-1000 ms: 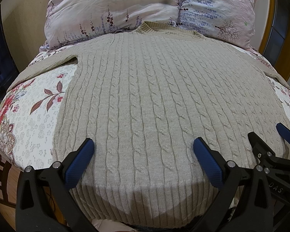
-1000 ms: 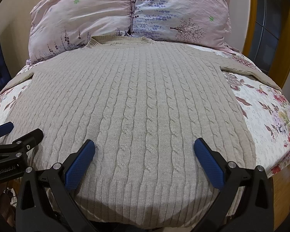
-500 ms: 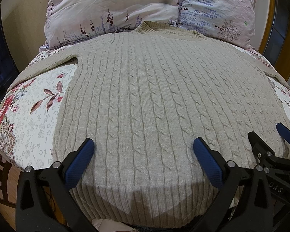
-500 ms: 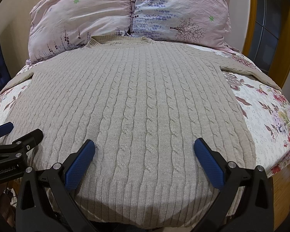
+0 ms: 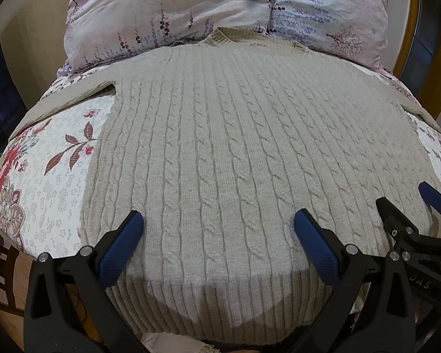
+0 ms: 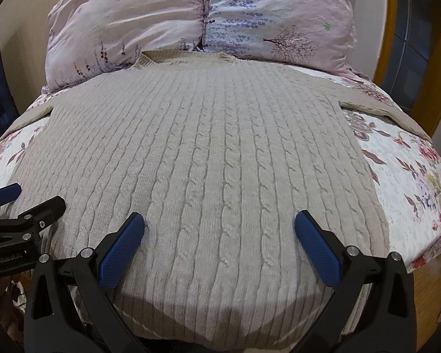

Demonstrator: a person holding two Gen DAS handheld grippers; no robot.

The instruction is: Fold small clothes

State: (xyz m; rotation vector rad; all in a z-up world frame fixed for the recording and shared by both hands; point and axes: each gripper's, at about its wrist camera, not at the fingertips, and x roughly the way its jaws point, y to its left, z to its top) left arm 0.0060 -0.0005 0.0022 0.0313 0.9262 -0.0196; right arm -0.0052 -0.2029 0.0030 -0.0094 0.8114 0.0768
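Observation:
A beige cable-knit sweater [image 5: 235, 147] [image 6: 208, 153] lies flat and face up on the bed, collar toward the pillows, sleeves spread out to both sides. My left gripper [image 5: 217, 223] hovers over the hem's left half, open, nothing between its blue pads. My right gripper [image 6: 219, 223] hovers over the hem's right half, open too and empty. Each gripper shows at the edge of the other's view: the right gripper [image 5: 408, 206] at the lower right in the left wrist view, the left gripper [image 6: 26, 203] at the lower left in the right wrist view.
Two pink floral pillows [image 5: 220, 8] [image 6: 203, 20] lean at the head of the bed. A floral bedspread [image 5: 44, 182] [image 6: 408, 182] shows on both sides of the sweater. A wooden frame [image 6: 432, 58] stands at the right; wood floor [image 5: 3, 276] lies below the bed's left edge.

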